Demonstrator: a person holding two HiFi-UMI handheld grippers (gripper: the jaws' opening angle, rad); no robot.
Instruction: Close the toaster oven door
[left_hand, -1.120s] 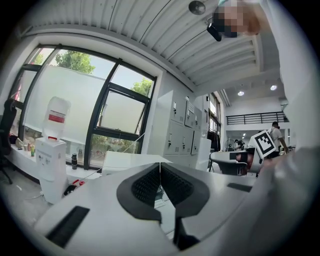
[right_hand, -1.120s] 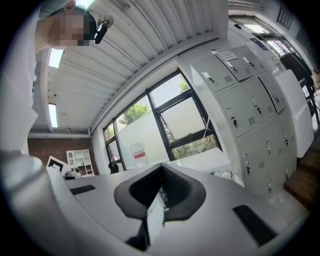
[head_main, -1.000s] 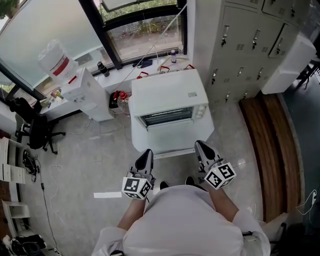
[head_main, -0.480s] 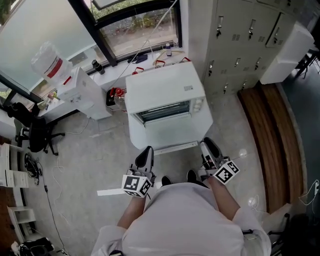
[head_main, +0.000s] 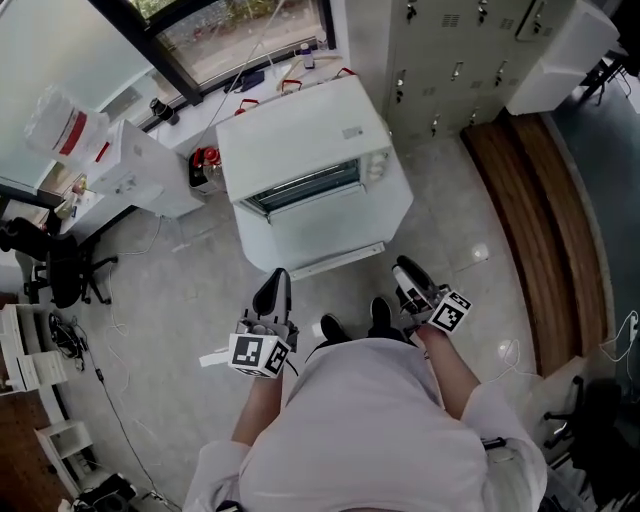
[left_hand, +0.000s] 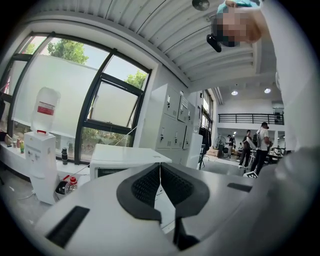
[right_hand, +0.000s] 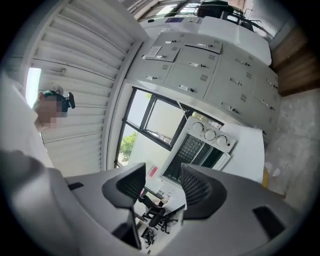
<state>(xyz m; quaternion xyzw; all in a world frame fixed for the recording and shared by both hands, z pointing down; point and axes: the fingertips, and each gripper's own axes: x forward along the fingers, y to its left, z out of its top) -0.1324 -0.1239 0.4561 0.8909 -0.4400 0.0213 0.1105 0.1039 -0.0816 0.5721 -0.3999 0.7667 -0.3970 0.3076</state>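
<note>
From the head camera I saw the white toaster oven (head_main: 300, 135) on its white stand (head_main: 330, 232), below the window (head_main: 230, 35) and beside the grey lockers (head_main: 450, 60). As far as I could judge, its door (right_hand: 209, 159) was not shut. In the right gripper view dark glass tilted out from the wire rack (right_hand: 191, 149) inside, with a white bar (right_hand: 223, 157) along its outer edge, next to the three knobs (right_hand: 210, 134). How far the door hung down I could not tell.

My left gripper (head_main: 276, 278) was held in front of the stand's left part, near it but not touching. Its pads (left_hand: 145, 186) were pressed together along a thin line with nothing pinched between them. The oven showed just above them in that view.

My right gripper (head_main: 408, 274) sat off the stand's right front corner, apart from both stand and oven, with its marker cube (head_main: 450, 312) tilted. Its jaws had just been opening and stood spread wide, with nothing between them.

A water dispenser (head_main: 125, 170) stood left of the oven, with an office chair (head_main: 60, 270) further left. A wooden strip (head_main: 540, 220) ran down the right side. The person's black shoes (head_main: 335, 328) were between the two grippers.
</note>
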